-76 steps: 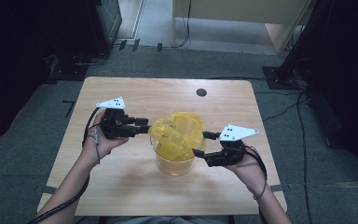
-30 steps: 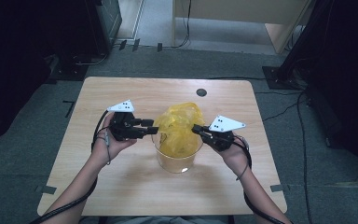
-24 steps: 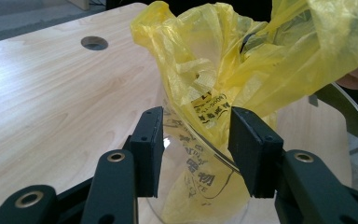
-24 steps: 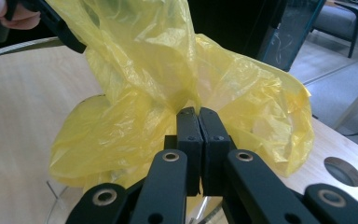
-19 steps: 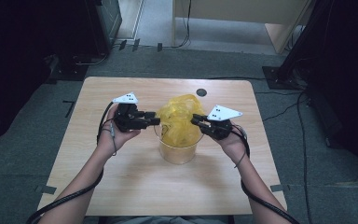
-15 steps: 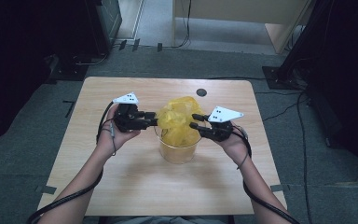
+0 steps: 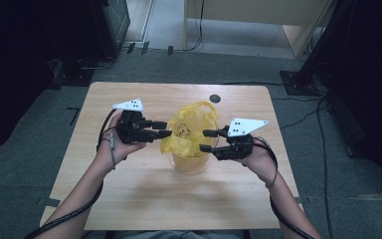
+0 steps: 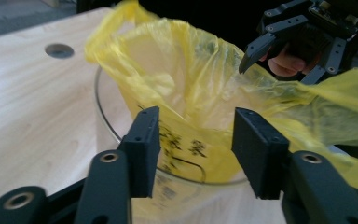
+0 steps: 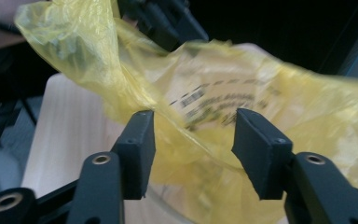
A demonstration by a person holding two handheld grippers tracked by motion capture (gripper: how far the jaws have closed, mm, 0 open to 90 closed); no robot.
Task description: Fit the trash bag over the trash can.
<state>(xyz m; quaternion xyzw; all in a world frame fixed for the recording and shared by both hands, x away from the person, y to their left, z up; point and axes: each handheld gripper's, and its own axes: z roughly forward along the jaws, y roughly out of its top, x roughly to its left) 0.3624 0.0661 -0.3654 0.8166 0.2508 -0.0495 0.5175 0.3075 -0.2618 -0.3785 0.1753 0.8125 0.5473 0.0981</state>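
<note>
A crumpled yellow plastic bag (image 7: 189, 127) with black print stands bunched up in a clear round container (image 7: 191, 164) at the middle of the wooden table (image 7: 129, 199). My left gripper (image 7: 166, 129) is at the bag's left side, jaws open. In the left gripper view the bag (image 8: 191, 79) and the container's rim (image 8: 105, 116) lie just beyond the left gripper (image 8: 193, 140), with film showing in the gap. My right gripper (image 7: 203, 141) is at the bag's right side, also open. The right gripper (image 9: 191, 144) looks onto the printed bag (image 9: 205, 93) close ahead.
A dark round hole (image 7: 214, 98) sits in the tabletop behind the container, also seen as the hole (image 8: 59, 50) in the left gripper view. Grey floor surrounds the table. A light wooden cabinet (image 7: 258, 15) and dark stands lie beyond the far edge.
The bag, earlier spread over the container's rim, is now gathered upward. Both grippers have come in from the sides to it. The right gripper has since dropped slightly toward the person.
</note>
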